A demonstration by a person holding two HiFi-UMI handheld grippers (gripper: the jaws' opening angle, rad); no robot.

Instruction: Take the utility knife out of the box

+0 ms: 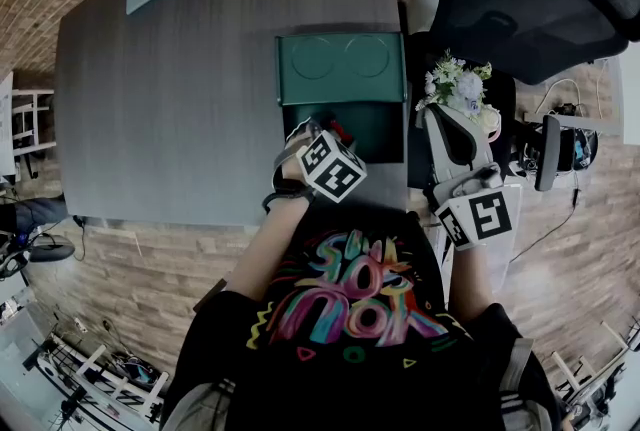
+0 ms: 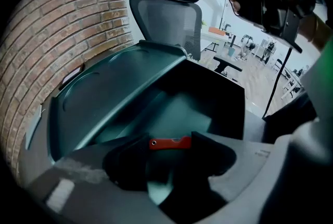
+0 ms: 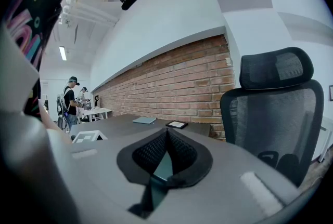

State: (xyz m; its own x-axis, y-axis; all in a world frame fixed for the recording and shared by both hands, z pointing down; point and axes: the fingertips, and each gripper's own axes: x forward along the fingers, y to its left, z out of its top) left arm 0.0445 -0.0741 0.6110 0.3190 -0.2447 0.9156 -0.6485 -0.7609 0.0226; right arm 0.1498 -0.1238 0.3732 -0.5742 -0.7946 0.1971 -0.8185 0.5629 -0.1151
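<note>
Our left gripper (image 2: 170, 152) points steeply down into the open green box (image 2: 179, 114), with its jaws standing apart. In the left gripper view the red utility knife (image 2: 169, 143) lies right in the gap between the two tips, on the box floor. Its long axis runs straight across from one jaw to the other, not along them. The end with the rivet sits just beside the left jaw and the other end slips behind the right one. We cannot see either pad pressing on it, so we judge the knife is not yet held. As it lies, closing would catch it end to end, which makes for a poor hold, so turning the gripper to take it across its narrow sides looks wiser to us. The raised lid (image 2: 104, 98) leans away on one side and leaves the way up clear. Our right gripper (image 3: 166, 137) is off at our side, well apart from the box. Its jaws are together on nothing, so the left is plainly the nearer one for the lift. The box rests on the dark table (image 1: 170, 89).
</note>
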